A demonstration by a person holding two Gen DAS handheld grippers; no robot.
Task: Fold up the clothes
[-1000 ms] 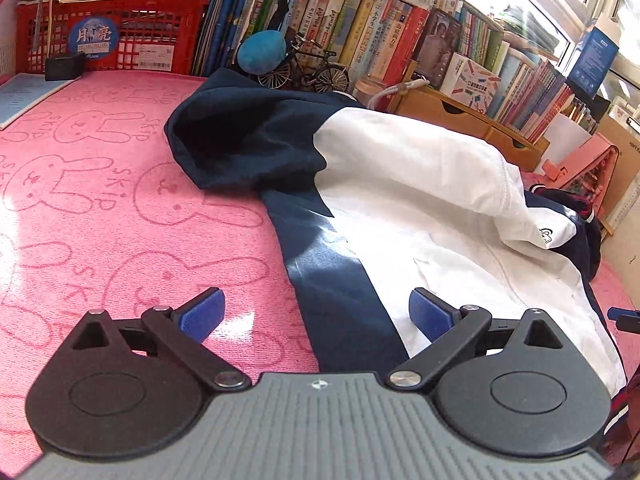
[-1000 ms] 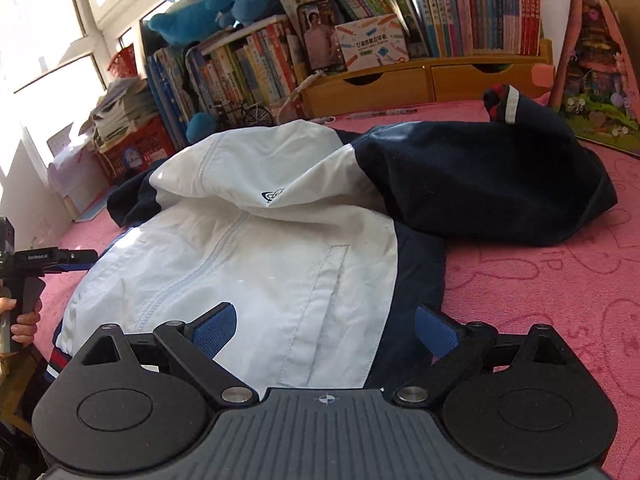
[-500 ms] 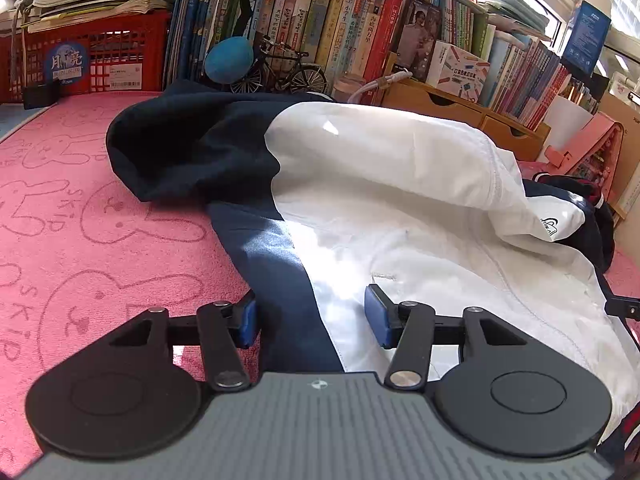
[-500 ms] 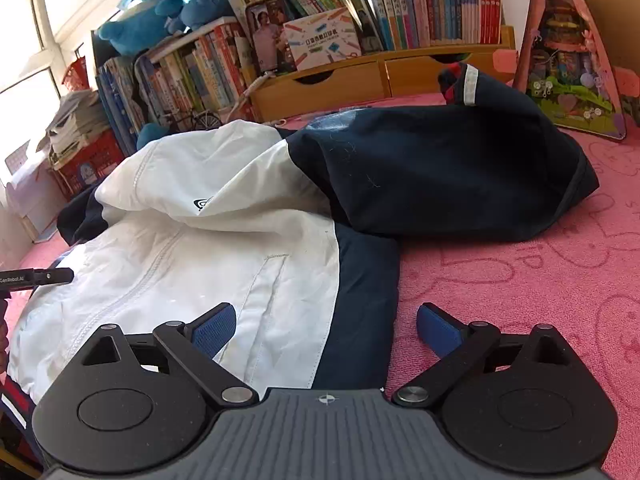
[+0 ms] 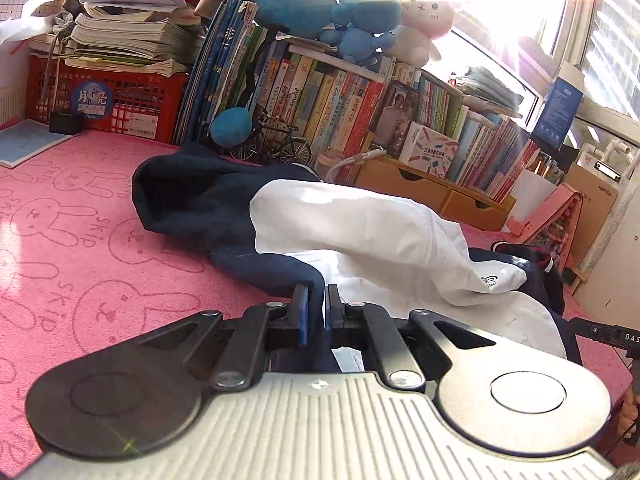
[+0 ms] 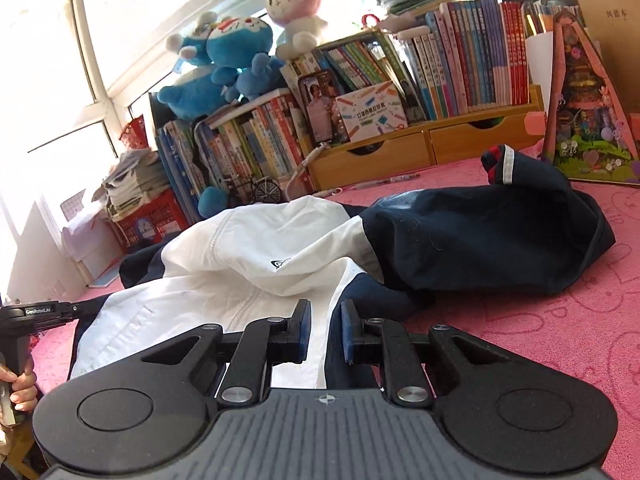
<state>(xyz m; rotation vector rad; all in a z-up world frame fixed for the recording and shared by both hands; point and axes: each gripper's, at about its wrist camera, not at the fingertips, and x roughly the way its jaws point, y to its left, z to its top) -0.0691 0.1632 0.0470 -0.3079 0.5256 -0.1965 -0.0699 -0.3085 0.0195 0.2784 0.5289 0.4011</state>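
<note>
The left gripper (image 5: 317,312) and right gripper (image 6: 325,330) each pinch the jacket's (image 6: 248,264) hem. The jacket lies on a pink bunny-print cloth (image 5: 80,248) before bookshelves (image 5: 320,104). Only the right view shows a hand (image 6: 18,390).

Your jacket (image 5: 360,232) is navy and white, lying rumpled on the pink surface (image 5: 80,240); its navy sleeve (image 6: 500,240) trails toward 2 o'clock, hem lifted at 6 o'clock.
</note>
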